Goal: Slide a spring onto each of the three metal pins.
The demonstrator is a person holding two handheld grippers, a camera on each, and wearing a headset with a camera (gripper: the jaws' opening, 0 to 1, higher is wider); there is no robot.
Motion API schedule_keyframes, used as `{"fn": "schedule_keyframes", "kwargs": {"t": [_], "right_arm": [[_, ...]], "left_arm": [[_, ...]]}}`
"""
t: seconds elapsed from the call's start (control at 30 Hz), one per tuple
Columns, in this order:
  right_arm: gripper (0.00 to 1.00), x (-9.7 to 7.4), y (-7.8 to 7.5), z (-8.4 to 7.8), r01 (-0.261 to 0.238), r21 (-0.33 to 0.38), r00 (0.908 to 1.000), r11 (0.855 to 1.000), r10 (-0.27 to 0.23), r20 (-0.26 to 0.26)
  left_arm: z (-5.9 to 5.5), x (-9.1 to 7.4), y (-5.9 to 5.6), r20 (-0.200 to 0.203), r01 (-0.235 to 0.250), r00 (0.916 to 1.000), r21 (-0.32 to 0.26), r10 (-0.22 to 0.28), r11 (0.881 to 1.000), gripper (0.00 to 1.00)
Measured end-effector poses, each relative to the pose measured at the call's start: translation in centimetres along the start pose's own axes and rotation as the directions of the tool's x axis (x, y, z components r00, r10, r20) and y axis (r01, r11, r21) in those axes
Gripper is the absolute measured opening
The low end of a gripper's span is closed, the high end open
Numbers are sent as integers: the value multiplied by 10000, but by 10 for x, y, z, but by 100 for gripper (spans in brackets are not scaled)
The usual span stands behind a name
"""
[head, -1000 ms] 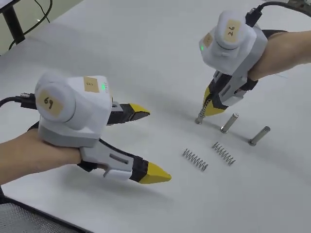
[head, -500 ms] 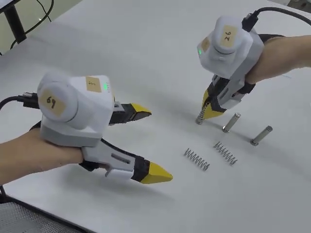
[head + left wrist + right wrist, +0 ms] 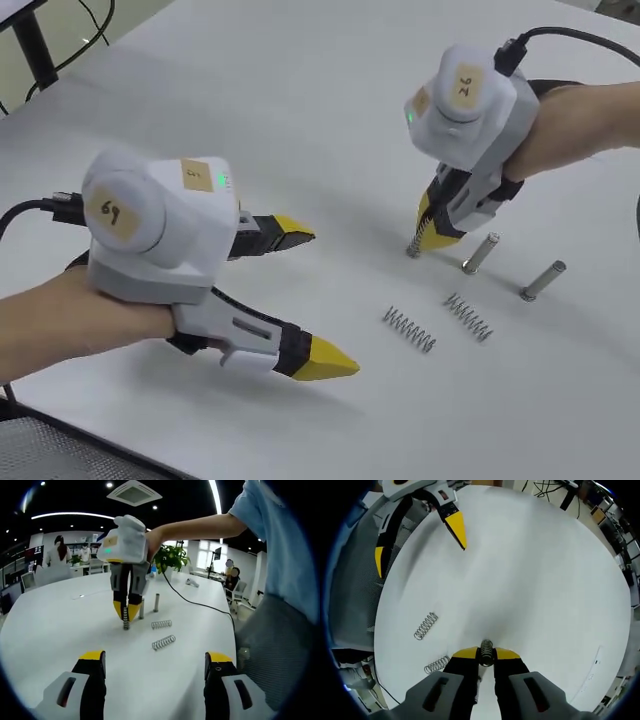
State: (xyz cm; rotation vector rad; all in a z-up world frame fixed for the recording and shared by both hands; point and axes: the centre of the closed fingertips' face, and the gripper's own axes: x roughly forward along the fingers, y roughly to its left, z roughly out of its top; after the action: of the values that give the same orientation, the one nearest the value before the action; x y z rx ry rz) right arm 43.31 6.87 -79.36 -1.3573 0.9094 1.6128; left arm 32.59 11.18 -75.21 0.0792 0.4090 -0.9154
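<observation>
The right gripper (image 3: 430, 236) is clamped on a spring (image 3: 414, 246) standing upright on the table (image 3: 300, 110). Its jaws hide the top coils, and whether a pin runs inside cannot be told. The left gripper (image 3: 328, 298) hangs at 8 o'clock of it, jaws wide apart, holding nothing. At 3 o'clock of the spring stand a near pin (image 3: 478, 253) and a far pin (image 3: 543, 280), both bare; at 5 o'clock lie a left loose spring (image 3: 408, 329) and a right loose spring (image 3: 467, 316). Open tabletop lies all round — the near edge is cut off at 7 o'clock. Since a second ago nothing on the table has moved — the right gripper keeps its spot.
</observation>
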Motion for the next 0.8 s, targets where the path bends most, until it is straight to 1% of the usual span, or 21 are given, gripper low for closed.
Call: {"fn": "schedule_keyframes", "kwargs": {"t": [0.43, 0.5, 0.53, 0.57, 0.6, 0.67, 0.8], "right_arm": [[9, 2, -1, -2, -80, 41, 9999, 10000, 79, 69], [9, 3, -1, -3, -27, 52, 10000, 10000, 26, 39], [11, 3, 2, -2, -153, 52, 9999, 9999, 153, 81], [12, 4, 3, -3, -234, 239, 9997, 9994, 232, 58], [14, 4, 2, -3, -146, 161, 9999, 9998, 145, 64], [17, 4, 3, -4, -152, 183, 9999, 9997, 151, 56], [27, 4, 2, -4, -31, 237, 9999, 9997, 29, 114]], "left_arm": [[-2, 0, 0, -46, -8, 10000, -33, 8, 10000, 78], [-2, 0, 0, -74, -13, 10000, 11, 14, 10000, 78], [-3, 0, 0, -79, -5, 10000, -11, 5, 10000, 78], [-3, 0, 0, -78, 1, 10000, -9, -1, 10000, 78], [-3, 0, 0, -87, -4, 10000, 4, 4, 10000, 78], [-3, 0, -1, -95, 4, 10000, 1, -4, 10000, 78], [-3, 1, -2, -105, 38, 9999, 8, -38, 10000, 78]]}}
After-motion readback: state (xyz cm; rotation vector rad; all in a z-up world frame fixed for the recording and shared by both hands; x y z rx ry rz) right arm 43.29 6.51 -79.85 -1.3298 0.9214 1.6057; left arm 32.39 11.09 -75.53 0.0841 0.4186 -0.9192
